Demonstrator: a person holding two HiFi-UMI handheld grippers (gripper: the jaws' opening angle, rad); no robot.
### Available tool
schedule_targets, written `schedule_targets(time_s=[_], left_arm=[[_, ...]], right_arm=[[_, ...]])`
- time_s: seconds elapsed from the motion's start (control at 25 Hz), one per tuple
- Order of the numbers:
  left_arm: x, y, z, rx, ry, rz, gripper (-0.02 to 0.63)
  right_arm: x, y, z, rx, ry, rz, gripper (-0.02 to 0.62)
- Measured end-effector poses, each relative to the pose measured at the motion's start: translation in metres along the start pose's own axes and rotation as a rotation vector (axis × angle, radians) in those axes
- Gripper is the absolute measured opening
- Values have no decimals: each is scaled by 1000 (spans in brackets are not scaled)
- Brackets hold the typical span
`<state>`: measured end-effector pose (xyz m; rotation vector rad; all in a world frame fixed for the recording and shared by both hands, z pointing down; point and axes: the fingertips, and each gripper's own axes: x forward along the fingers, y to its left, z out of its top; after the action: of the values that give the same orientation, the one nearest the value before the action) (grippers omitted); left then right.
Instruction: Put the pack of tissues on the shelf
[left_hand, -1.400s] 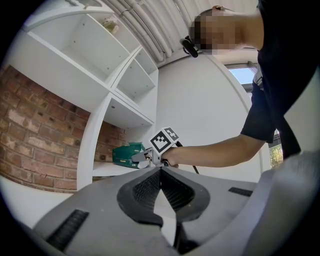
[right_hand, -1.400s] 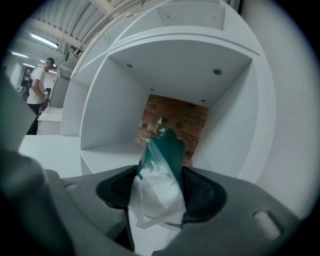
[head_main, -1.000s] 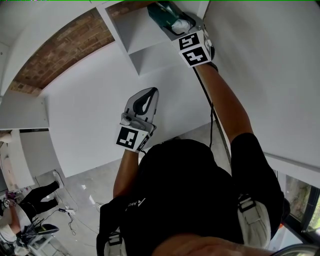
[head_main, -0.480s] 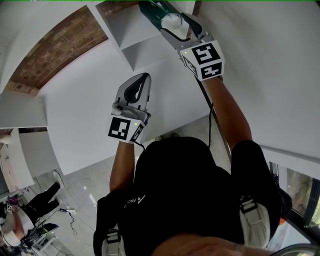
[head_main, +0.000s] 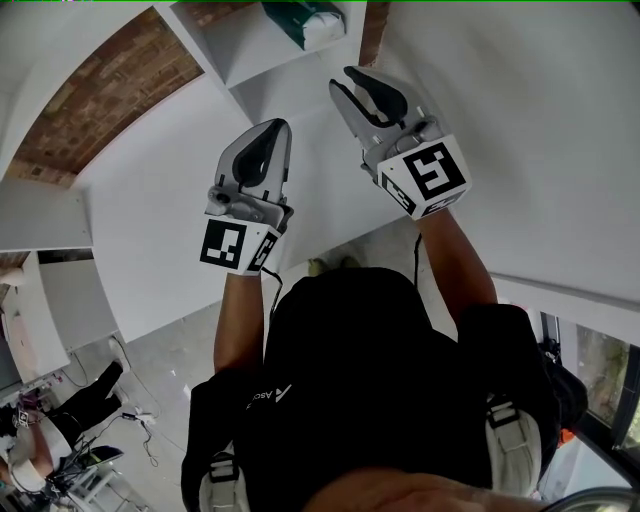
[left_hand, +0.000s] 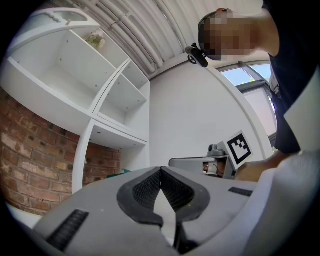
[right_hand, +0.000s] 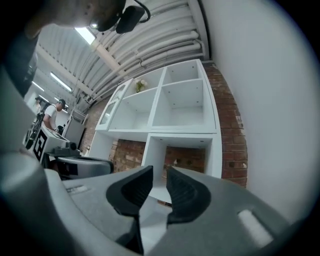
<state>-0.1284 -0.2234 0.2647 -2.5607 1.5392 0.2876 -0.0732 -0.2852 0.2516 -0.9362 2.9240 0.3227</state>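
The green and white pack of tissues (head_main: 305, 20) lies in a compartment of the white shelf (head_main: 240, 70) at the top of the head view. My right gripper (head_main: 347, 82) hangs below and in front of it, apart from the pack. Its jaws are closing with a narrow gap left and nothing between them; the right gripper view (right_hand: 160, 172) looks up at the shelf (right_hand: 155, 132). To its left my left gripper (head_main: 273, 130) is shut and empty, its pads touching in the left gripper view (left_hand: 161, 172).
A brick wall (head_main: 110, 95) runs behind the shelf, and a plain white wall (head_main: 540, 140) stands to the right. A person (head_main: 40, 440) is on the floor at the lower left beside loose cables. Upper shelf compartments (left_hand: 75, 75) hold a small plant.
My right gripper has drawn back down out of the shelf compartment, leaving the pack of tissues inside, and its jaws have narrowed. The left gripper rose slightly.
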Motion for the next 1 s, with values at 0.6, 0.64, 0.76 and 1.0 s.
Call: schedule_targets(time_s=[0.6,0.64,0.76,1.0], left_arm=[[-5,-26,2,-11,1,12,-2],[-6,-27,2,-10,2,12,-2],[-8,-28,3,-6,6,15,-2],[-13,-28,2,-9,7,22,-2]], right_arm=[[-47,49,-23,122,-59,99,2],[-48,50,-24,133,-61,102,2],[-49,51,-28,161,-59,100,0],[-50,56,-34,179,-44,102,0]])
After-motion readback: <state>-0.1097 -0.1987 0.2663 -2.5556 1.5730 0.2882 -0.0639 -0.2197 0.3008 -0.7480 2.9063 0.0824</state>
